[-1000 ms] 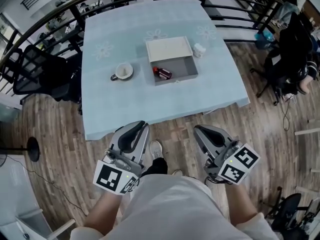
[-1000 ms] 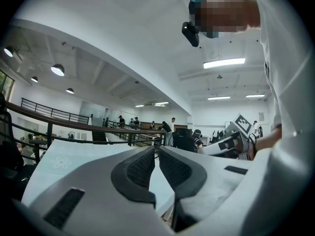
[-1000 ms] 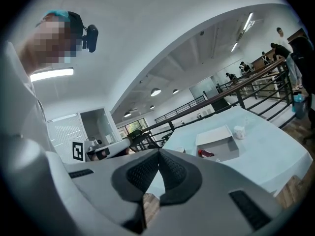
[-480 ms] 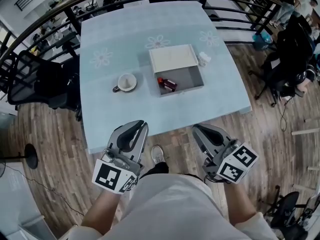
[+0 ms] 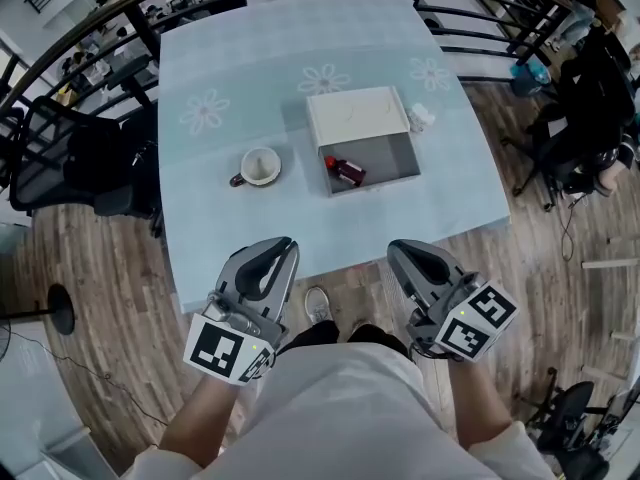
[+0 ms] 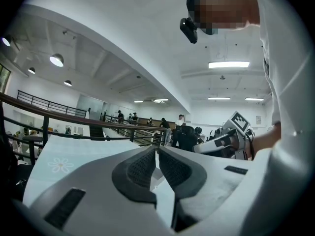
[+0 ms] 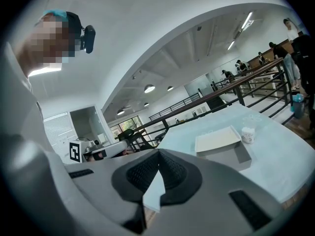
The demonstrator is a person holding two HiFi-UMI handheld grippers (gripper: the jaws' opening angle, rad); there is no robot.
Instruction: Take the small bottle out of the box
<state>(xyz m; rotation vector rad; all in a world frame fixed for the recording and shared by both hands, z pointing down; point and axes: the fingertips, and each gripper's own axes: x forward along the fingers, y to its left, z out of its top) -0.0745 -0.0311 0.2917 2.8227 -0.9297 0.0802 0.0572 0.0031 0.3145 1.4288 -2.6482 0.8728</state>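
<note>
The small dark-red bottle lies on its side in the left part of the open grey box. The box's white lid is folded back behind it. From the right gripper view the box stands far ahead on the table, and the bottle is hidden. My left gripper and right gripper hang over the floor short of the table's near edge, well away from the box. Both are shut with nothing between their pads.
A light-blue cloth with flower prints covers the table. A white cup stands left of the box and a small white jar beside its right rear corner. Black chairs and a railing surround the table.
The table and box have slid lower and a little right in the head view, so they stand nearer. Both grippers keep their places and stay shut.
</note>
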